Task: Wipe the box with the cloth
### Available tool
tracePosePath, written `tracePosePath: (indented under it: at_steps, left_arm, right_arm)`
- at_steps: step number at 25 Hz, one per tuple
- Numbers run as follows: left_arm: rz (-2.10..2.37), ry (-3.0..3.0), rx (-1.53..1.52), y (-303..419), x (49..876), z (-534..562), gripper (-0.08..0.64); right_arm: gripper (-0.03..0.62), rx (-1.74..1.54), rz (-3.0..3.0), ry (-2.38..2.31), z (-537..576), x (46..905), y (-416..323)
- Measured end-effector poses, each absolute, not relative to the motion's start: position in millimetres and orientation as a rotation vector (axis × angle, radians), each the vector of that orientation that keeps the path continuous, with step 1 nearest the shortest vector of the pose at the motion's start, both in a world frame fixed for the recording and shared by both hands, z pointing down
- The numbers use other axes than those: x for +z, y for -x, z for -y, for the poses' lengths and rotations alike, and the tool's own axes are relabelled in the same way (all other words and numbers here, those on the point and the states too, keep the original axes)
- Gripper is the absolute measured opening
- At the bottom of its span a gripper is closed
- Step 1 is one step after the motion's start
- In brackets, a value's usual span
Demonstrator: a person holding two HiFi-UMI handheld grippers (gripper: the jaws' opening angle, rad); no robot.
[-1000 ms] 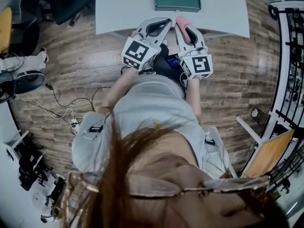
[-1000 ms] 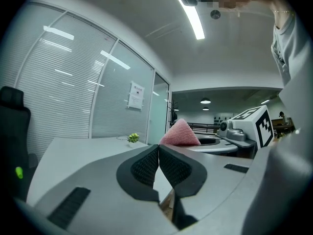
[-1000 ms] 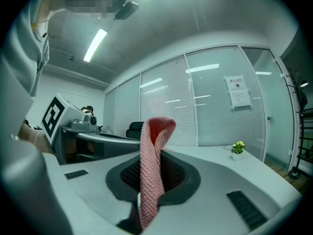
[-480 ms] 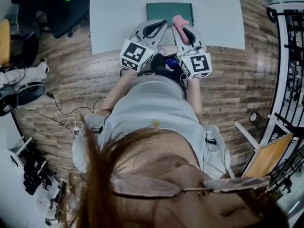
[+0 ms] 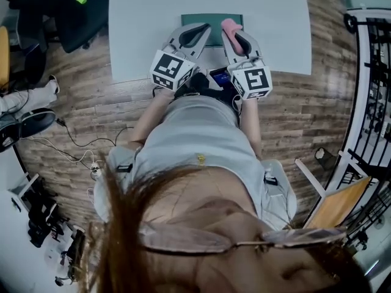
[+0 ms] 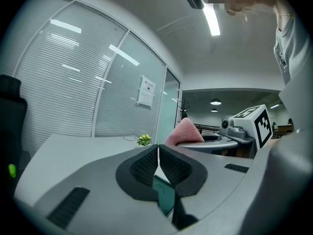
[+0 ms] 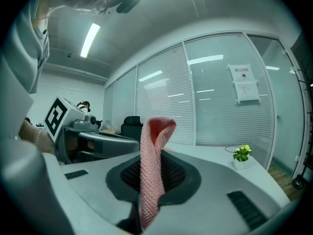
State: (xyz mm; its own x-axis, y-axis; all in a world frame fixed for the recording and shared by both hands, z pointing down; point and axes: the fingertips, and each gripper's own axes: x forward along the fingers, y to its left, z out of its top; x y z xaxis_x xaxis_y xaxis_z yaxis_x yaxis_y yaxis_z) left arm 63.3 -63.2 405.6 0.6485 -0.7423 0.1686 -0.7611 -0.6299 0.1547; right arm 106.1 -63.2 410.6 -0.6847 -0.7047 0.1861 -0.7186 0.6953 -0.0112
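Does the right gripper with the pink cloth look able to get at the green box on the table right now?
Probably yes: the right gripper, shut on the cloth, hangs at the box's near edge with nothing between them.

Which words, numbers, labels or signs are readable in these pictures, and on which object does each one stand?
No text is readable as words.
Paper notice on the glass wall: printed lines, too small and blurred to read.
Marker cubes: black-and-white square patterns only, no letters or numbers.
Box: no label visible on the part that shows.
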Motion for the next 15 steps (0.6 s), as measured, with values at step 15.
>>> tracePosePath:
  at_steps: [15]
  left_arm:
    - [1.184,-2.617,0.233,-21,433,103,0.035]
  right_arm:
    - [0.038,0.228,2.542,-1.299,100,446,-114]
